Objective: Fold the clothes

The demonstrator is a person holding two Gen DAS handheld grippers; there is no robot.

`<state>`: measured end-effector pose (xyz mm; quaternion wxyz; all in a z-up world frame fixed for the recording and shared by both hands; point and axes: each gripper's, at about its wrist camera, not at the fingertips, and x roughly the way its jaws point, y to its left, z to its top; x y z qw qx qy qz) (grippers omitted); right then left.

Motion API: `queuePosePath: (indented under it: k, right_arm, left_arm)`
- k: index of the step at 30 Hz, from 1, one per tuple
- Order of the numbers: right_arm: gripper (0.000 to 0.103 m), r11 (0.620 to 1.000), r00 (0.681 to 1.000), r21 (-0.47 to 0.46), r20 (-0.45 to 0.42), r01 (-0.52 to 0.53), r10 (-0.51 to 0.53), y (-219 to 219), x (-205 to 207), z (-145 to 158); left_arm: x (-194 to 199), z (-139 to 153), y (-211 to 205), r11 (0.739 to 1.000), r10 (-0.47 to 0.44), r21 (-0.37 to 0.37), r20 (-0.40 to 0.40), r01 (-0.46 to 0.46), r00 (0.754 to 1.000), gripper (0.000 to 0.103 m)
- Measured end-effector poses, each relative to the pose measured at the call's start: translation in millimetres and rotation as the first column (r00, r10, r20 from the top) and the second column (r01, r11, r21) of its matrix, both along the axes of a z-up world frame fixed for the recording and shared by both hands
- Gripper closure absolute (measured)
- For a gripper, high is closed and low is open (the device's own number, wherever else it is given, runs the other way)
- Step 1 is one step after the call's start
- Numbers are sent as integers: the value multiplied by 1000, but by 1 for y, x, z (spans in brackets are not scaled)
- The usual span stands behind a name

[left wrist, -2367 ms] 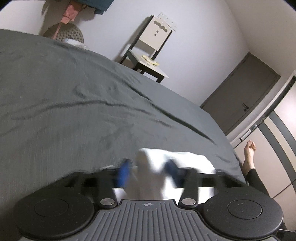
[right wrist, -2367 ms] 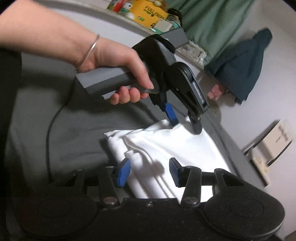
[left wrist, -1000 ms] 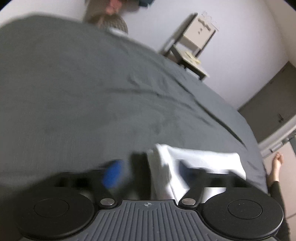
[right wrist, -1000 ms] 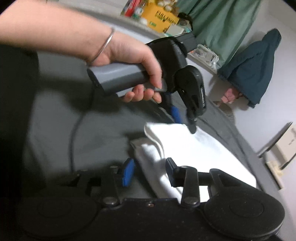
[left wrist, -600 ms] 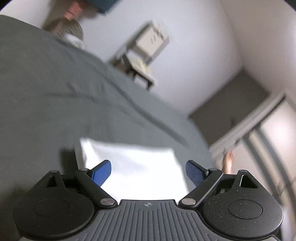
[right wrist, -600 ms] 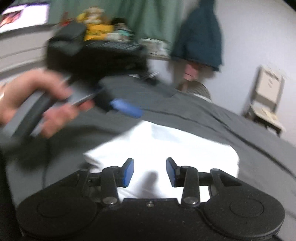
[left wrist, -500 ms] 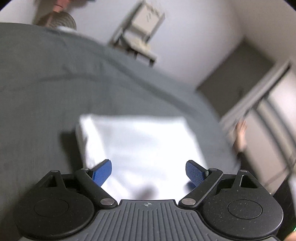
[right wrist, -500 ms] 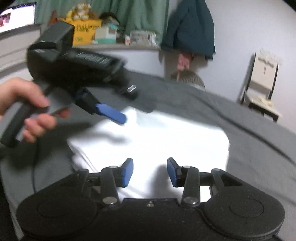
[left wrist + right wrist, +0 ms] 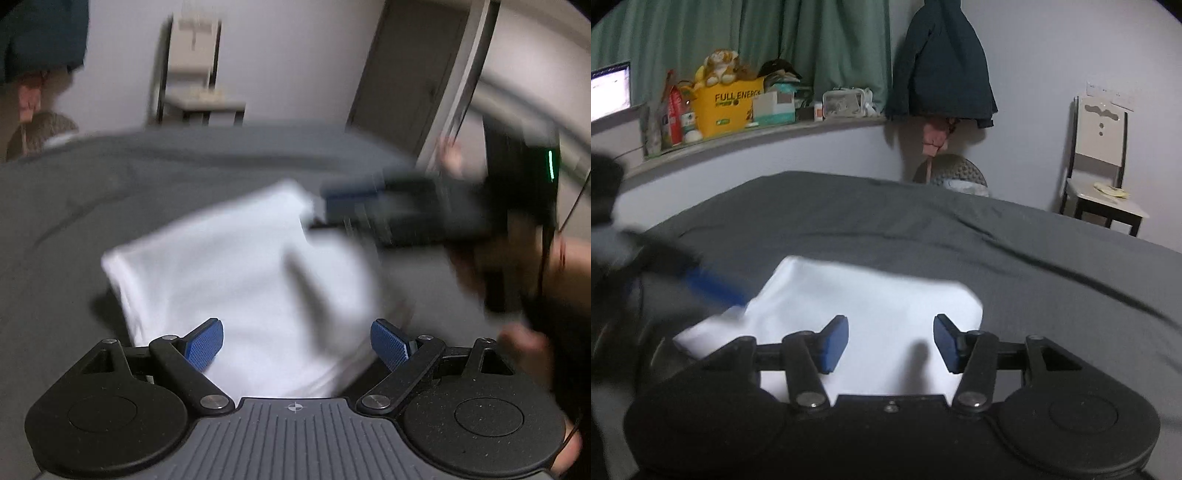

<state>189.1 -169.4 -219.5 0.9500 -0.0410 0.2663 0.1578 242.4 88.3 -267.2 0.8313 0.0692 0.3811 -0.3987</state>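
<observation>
**Fold looked close to finished, both tools empty**

The white garment [image 9: 864, 295] lay on the dark grey bed [image 9: 960, 229] as a compact, roughly rectangular bundle, its edges doubled under at the left side in the left wrist view. Judged from that shape, the main folds appeared done; what seemed left was at most a tidying pass, since one dark crease [image 9: 306, 291] ran across the top layer and the 3 o'clock edge looked loose, though blur made that hard to confirm. No other clothes waiting to be folded showed on the bed.

The left gripper [image 9: 297, 341] had its fingers spread wide apart, the blue pads [image 9: 203, 343] at 8 and 4 o'clock of the bundle's near edge, hovering over the cloth and clamping nothing. Whether the pads brushed the fabric could not be told.

The right gripper [image 9: 891, 341] also had its fingers apart, at a moderate gap, with nothing between them; the garment filled the space beyond them from 10 to 1 o'clock. In the left wrist view this tool appeared as a smeared dark shape at 2 o'clock, its tip near the bundle's far corner, contact unclear.

A chair [image 9: 1102, 162] stood by the wall at 2 o'clock in the right wrist view, and a cluttered shelf [image 9: 757, 129] ran along at 10 o'clock
</observation>
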Motion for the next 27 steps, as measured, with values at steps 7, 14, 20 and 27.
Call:
queuePosePath:
  k: [7, 14, 20, 27]
  right_arm:
    - [23, 999, 996, -41, -84, 14, -18, -12, 38, -32]
    - [30, 992, 989, 79, -121, 94, -84, -34, 14, -15]
    - [30, 999, 998, 38, -59, 24, -22, -20, -39, -4]
    - [30, 862, 934, -435, 110, -261, 339, 76, -94, -21]
  left_arm:
    - [1, -11, 5, 998, -10, 56, 5, 10, 1000, 13]
    - [1, 2, 37, 994, 74, -87, 23, -72, 997, 13]
    - [28, 8, 98, 846, 349, -374, -150, -380, 925, 13]
    - [43, -18, 140, 678, 416, -463, -397, -570, 818, 13]
